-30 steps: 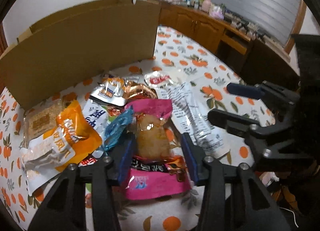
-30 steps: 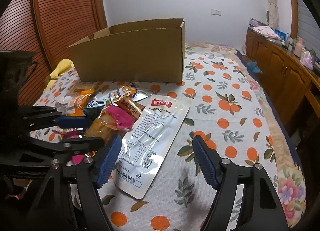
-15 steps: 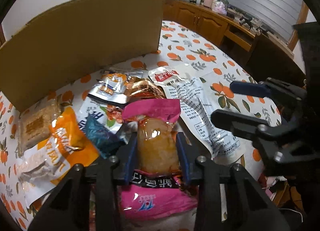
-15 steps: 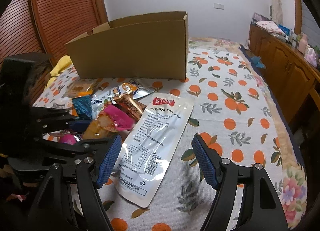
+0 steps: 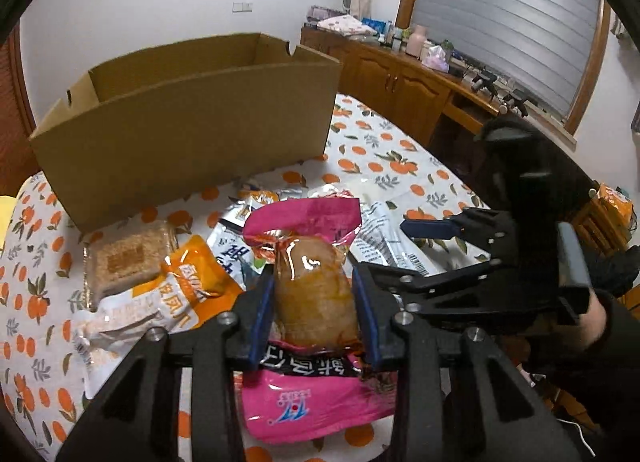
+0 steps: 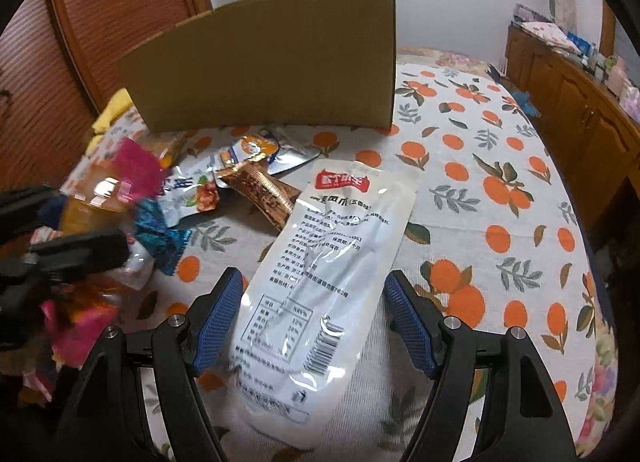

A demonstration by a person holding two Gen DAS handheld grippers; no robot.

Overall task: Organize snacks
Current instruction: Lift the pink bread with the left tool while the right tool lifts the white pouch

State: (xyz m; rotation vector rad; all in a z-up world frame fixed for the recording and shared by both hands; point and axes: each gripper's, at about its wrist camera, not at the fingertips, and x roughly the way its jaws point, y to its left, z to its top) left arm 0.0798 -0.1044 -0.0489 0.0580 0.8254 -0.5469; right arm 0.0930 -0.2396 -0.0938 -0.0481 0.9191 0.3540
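My left gripper (image 5: 314,308) is shut on a pink snack pack (image 5: 312,294) with a clear window and holds it lifted above the snack pile. The pack shows blurred in the right wrist view (image 6: 108,189). The open cardboard box (image 5: 192,117) stands behind the pile; it also shows in the right wrist view (image 6: 272,61). My right gripper (image 6: 312,322) is open, its jaws either side of a long white pouch (image 6: 324,274) lying flat on the cloth. It also shows in the left wrist view (image 5: 452,246).
Loose snacks lie before the box: an orange pack (image 5: 188,286), a cracker pack (image 5: 128,262), a brown bar (image 6: 260,193), a silver pack (image 6: 280,153), a blue wrapper (image 6: 164,238). The orange-print cloth (image 6: 480,197) covers the surface. Wooden cabinets (image 5: 400,85) stand at right.
My left gripper closed on the pink pack and lifted it from the pile toward the box. My right gripper moved forward over the white pouch, still open.
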